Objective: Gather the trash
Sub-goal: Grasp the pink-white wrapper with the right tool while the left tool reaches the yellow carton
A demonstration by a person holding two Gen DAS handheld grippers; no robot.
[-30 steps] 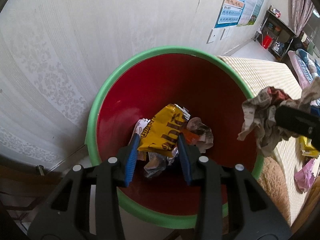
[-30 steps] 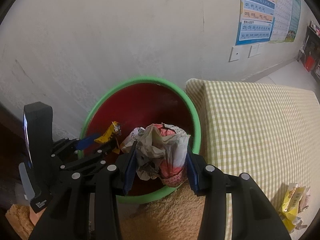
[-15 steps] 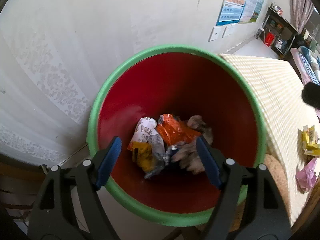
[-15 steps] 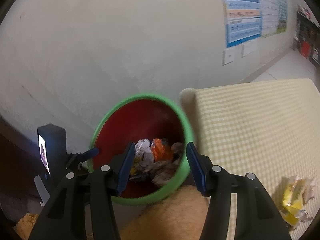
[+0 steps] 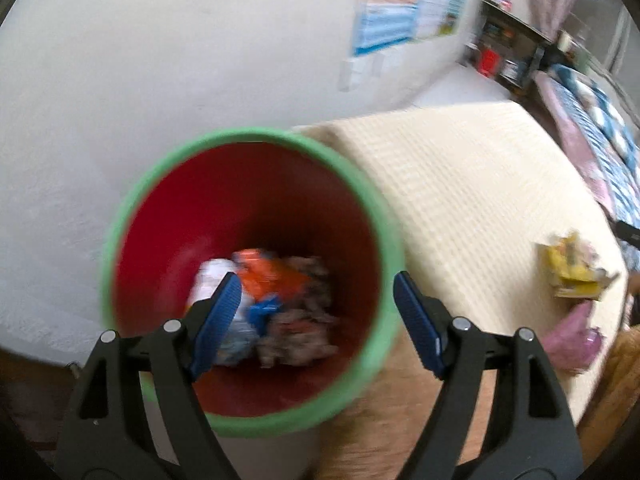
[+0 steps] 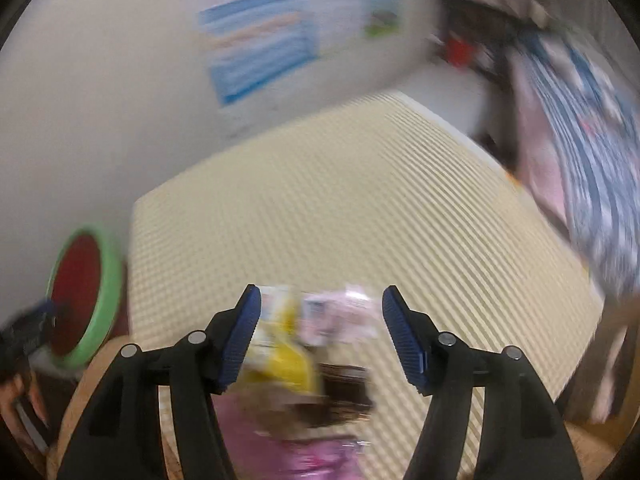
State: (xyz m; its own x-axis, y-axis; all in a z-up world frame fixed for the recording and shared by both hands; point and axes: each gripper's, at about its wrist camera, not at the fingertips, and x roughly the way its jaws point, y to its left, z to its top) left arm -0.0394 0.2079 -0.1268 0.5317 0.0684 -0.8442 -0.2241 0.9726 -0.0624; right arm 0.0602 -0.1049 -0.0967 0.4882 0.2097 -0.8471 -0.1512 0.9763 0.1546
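Note:
A red bin with a green rim (image 5: pixel 376 208) stands by the wall and holds several crumpled wrappers (image 5: pixel 276 304). My left gripper (image 5: pixel 316 320) is open and empty above the bin. My right gripper (image 6: pixel 320 332) is open and empty over the checked mattress (image 6: pixel 360 200), just above a blurred pile of trash: a yellow wrapper (image 6: pixel 284 356), a white-pink wrapper (image 6: pixel 340 316) and a pink bag (image 6: pixel 296 452). The same yellow wrapper (image 5: pixel 572 268) and pink bag (image 5: pixel 568 344) show at the right in the left wrist view. The bin (image 6: pixel 108 280) sits far left in the right wrist view.
The white wall (image 5: pixel 160 60) with posters (image 5: pixel 396 0) is behind the bin. A brown fuzzy cushion (image 5: pixel 400 420) lies beside the bin at the mattress edge. A dark shelf (image 5: pixel 508 52) and striped bedding (image 6: pixel 592 140) are at the far right.
Both grippers let their trash fall into the bin and opened. My right gripper swung right to the trash pile on the mattress. My left gripper drew back from the bin and turned right.

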